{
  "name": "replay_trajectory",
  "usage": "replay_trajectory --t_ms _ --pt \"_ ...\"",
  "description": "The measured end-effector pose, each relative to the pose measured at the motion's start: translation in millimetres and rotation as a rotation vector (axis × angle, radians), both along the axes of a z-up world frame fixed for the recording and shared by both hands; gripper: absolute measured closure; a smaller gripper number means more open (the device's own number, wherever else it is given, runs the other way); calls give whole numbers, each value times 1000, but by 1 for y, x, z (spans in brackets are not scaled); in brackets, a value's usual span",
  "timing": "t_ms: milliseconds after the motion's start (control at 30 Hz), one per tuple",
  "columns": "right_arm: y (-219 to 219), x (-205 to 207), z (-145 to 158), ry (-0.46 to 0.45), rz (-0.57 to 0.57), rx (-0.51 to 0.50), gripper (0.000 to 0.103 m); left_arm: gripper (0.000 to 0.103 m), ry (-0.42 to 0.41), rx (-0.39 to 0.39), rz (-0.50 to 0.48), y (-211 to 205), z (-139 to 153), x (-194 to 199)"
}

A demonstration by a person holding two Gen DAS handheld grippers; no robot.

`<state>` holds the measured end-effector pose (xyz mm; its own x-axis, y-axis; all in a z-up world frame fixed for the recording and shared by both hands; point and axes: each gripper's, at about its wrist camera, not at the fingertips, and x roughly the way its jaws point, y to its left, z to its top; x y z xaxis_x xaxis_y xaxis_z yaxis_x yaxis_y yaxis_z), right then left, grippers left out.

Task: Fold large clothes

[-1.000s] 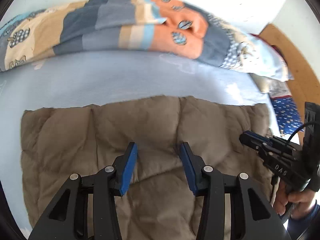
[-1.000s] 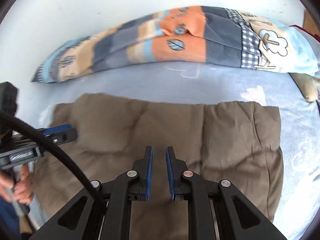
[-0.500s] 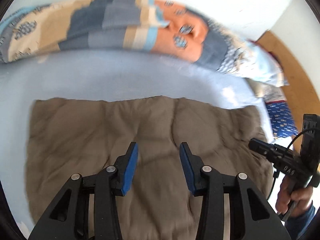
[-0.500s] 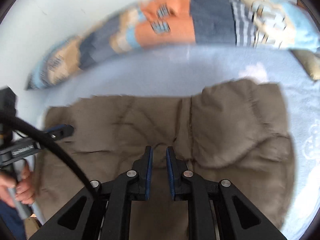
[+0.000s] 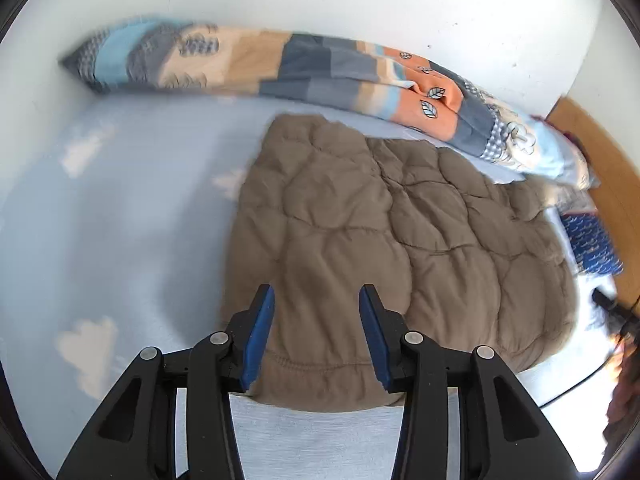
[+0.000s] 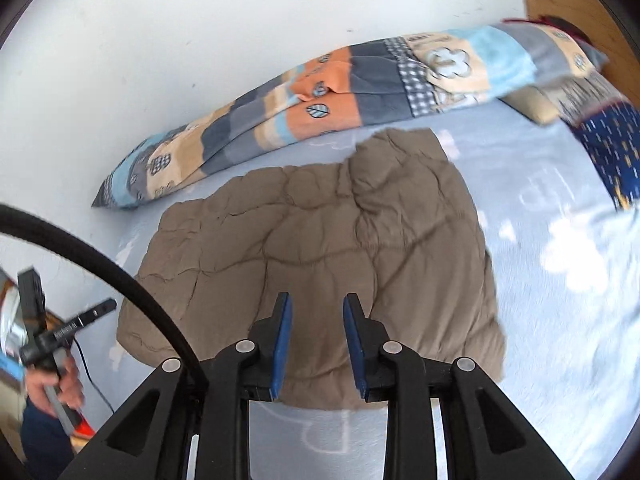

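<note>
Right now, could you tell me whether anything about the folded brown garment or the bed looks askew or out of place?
Nothing serious stands out. The brown quilted garment lies folded flat on the blue sheet, though its far edge is uneven: one corner juts towards the patchwork blanket. Neither gripper holds anything.

A home bedroom: cloud-print bedsheet [image 5: 120,208], patchwork pillow [image 6: 320,92] against white wall [image 5: 360,0]

In the right wrist view the folded quilted garment [image 6: 320,236] lies mid-frame on the bed sheet [image 6: 560,320]. Behind it, a patterned duvet [image 6: 340,92] runs along the wall [image 6: 200,40]. A pillow [image 6: 608,148] lies at the upper right.
</note>
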<state>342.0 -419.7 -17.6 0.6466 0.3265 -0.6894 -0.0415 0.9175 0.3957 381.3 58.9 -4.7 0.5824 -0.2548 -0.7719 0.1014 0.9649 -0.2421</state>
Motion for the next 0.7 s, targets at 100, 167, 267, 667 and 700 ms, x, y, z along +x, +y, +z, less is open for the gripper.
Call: replay_trajectory --t_ms 100,167,267,667,700 --pt "19 -5 -7 -44 -40 -81 74 61 -5 54 27 -7 -18 12" --pt "28 4 -19 -73 -21 -130 74 61 10 76 13 -11 -34 19" --pt "23 26 -54 9 -18 -119 75 61 58 85 1 -14 -50 29" --pt "17 59 -92 159 34 -69 74 61 39 157 3 -28 -52 32" --pt "18 60 -90 164 28 -72 74 61 26 174 4 -28 -49 31"
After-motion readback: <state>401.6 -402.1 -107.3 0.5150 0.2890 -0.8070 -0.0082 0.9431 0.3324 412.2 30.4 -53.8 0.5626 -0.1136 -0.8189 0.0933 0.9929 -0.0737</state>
